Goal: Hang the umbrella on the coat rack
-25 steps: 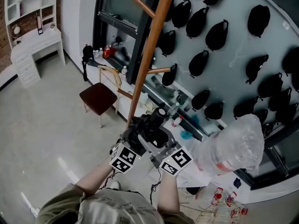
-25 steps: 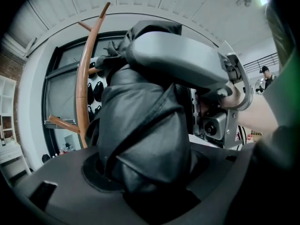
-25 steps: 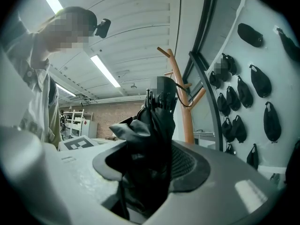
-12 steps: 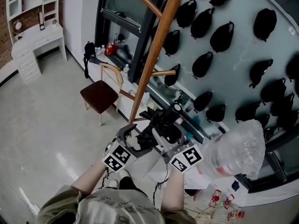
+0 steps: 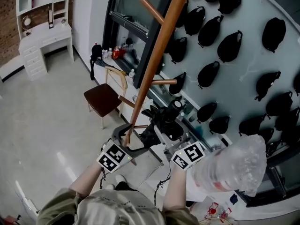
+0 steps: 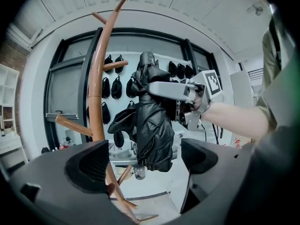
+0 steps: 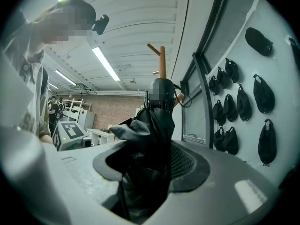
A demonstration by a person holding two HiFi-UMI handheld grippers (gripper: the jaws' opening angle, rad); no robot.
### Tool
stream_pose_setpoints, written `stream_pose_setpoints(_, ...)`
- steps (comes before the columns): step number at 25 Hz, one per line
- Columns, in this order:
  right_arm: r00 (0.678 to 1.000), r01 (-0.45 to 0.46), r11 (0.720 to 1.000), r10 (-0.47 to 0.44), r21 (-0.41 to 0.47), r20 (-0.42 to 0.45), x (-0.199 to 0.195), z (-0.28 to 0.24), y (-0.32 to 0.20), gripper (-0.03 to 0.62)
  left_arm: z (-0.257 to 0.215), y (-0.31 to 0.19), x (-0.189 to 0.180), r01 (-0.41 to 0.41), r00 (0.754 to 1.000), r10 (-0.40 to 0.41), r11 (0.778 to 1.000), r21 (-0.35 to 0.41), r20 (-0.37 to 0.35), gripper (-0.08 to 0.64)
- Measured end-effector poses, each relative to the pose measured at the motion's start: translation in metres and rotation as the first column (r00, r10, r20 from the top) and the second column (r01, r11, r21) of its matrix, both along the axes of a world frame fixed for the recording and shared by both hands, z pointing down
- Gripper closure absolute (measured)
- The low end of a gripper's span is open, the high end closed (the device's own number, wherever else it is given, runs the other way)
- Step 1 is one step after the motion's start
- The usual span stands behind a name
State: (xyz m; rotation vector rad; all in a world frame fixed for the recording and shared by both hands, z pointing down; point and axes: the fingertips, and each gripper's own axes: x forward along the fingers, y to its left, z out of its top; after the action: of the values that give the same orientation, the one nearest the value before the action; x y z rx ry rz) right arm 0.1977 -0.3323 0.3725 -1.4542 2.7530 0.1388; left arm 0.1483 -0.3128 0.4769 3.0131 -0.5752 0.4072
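Note:
The wooden coat rack (image 5: pixel 157 55) slants up through the head view, with pegs sticking out of its pole. Right of its base, my right gripper (image 5: pixel 165 128) is shut on the folded black umbrella (image 5: pixel 161 118), which stands upright. In the right gripper view the umbrella (image 7: pixel 154 125) fills the gap between the jaws of the right gripper (image 7: pixel 150 163). My left gripper (image 5: pixel 132 136) sits left of the umbrella, by the pole's foot; its jaws have just been opening and hold nothing. The left gripper (image 6: pixel 140 158) looks at the umbrella (image 6: pixel 152 125) and the rack (image 6: pixel 96 78).
A brown chair (image 5: pixel 101 99) stands left of the rack's base. Several black bags (image 5: pixel 229 46) hang on the pale wall behind. A white desk with shelves (image 5: pixel 44 36) is far left. A crinkled clear plastic thing (image 5: pixel 229 168) sits near the camera at the lower right.
The left gripper has opened, let go of the umbrella and drawn off to the left. The right gripper has carried the umbrella a little right and up, closer to the wall.

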Motion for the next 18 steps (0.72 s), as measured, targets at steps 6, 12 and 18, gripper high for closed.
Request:
stream_pose_setpoints(6,0.999,0.036,0.999,-0.036,0.003,-0.01,0.006,-0.003,-0.021,0.364,-0.001,-0.019,-0.001,0.053,0.999,-0.053,0.999,-0.004,-0.003,0.095)
stream_pose_setpoints(12,0.998,0.066,0.998,-0.066,0.021,-0.014,0.01,-0.013,-0.035,0.364,0.0,-0.034,-0.001,0.087,0.996,-0.087,0.996,-0.004,0.005,0.095)
stream_pose_setpoints(18,0.995,0.096,0.995,-0.095,0.028,-0.042,0.007,-0.021,-0.042,0.364,-0.003,-0.042,0.001,0.104,0.995,-0.104,0.995,0.001,0.006,0.097)
